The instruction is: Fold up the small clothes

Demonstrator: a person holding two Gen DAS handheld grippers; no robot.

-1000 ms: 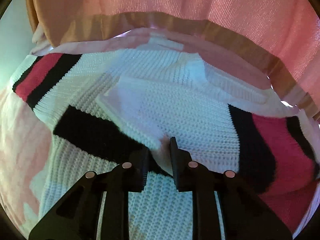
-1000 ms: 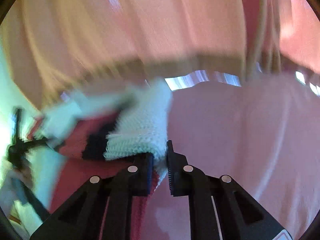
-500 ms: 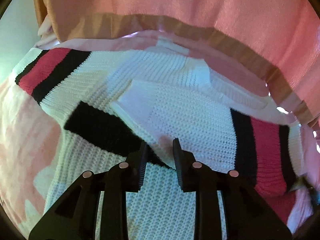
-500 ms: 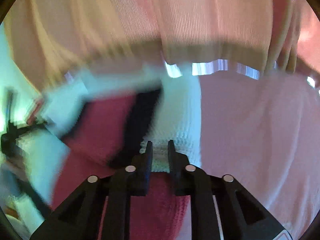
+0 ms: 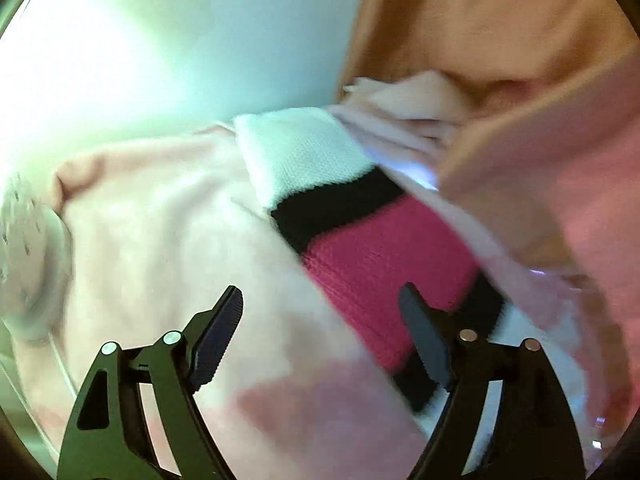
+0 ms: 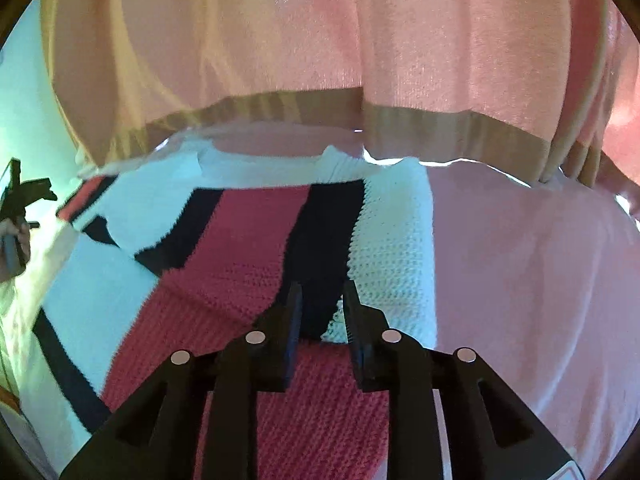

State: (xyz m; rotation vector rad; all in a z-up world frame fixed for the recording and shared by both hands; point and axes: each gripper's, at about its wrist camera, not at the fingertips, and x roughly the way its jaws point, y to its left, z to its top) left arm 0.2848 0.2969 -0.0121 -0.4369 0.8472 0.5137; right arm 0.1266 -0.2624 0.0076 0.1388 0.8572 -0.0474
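Observation:
A knitted sweater (image 6: 240,248) with white, black and red stripes lies on a pink sheet (image 6: 520,264). In the right wrist view, one sleeve is folded across the body. My right gripper (image 6: 320,300) is narrowly parted around the sleeve's edge where black meets white; a small gap shows between the jaws. In the left wrist view, my left gripper (image 5: 320,312) is wide open and empty, above the sweater's other sleeve (image 5: 360,232), with its white cuff pointing away. The left gripper also shows at the far left of the right wrist view (image 6: 20,200).
A pink curtain with a tan hem (image 6: 360,80) hangs close behind the sweater. A pale green wall (image 5: 160,40) is to the left. Folded pink cloth (image 5: 400,108) lies at the back, and a grey-white object (image 5: 24,260) sits at the left edge.
My left gripper has opened wide, let go of the sweater and swung left toward the other sleeve. My right gripper has laid its sleeve across the body, and its jaws have parted slightly.

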